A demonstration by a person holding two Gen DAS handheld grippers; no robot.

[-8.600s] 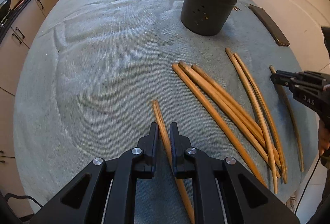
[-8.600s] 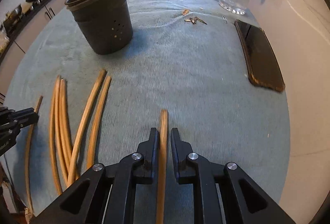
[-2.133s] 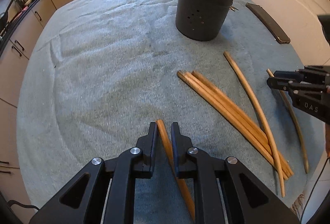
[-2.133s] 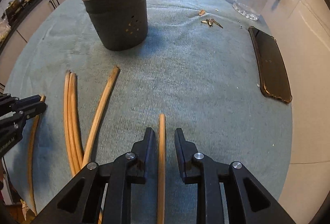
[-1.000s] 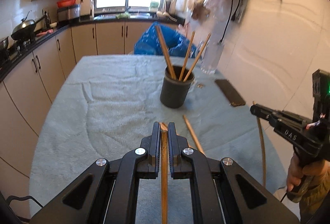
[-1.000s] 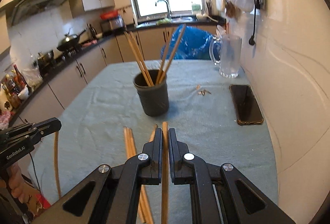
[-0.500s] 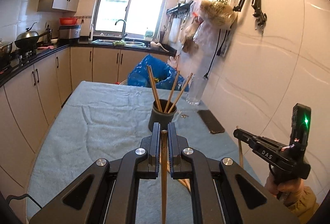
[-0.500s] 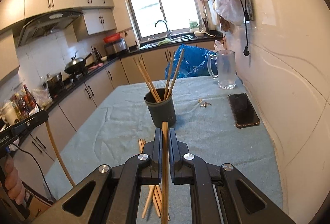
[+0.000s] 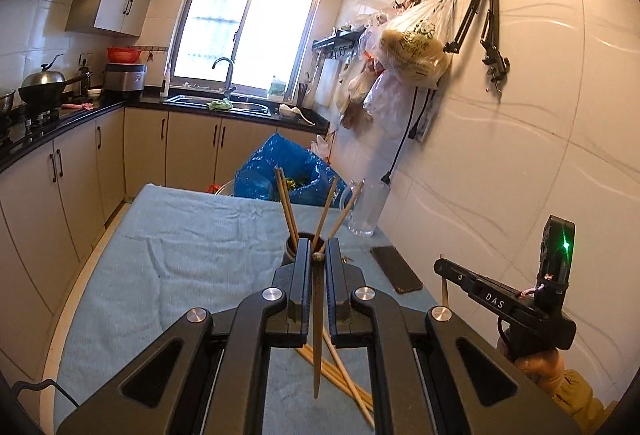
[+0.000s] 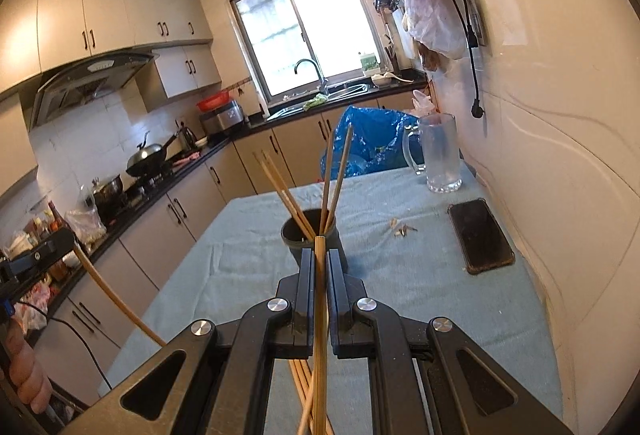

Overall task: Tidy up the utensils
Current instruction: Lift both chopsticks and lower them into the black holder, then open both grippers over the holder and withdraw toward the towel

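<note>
Overhead, both grippers' fingers clamped on chopsticks; keys only in right view.

Holder mouth partly blocked: chopsticks lean left, more lean right; gap btwn them open from above. Glass mug and phone crowd wall side. Loose chopsticks on cloth near edge. Cloth left of holder unobstructed.
</note>
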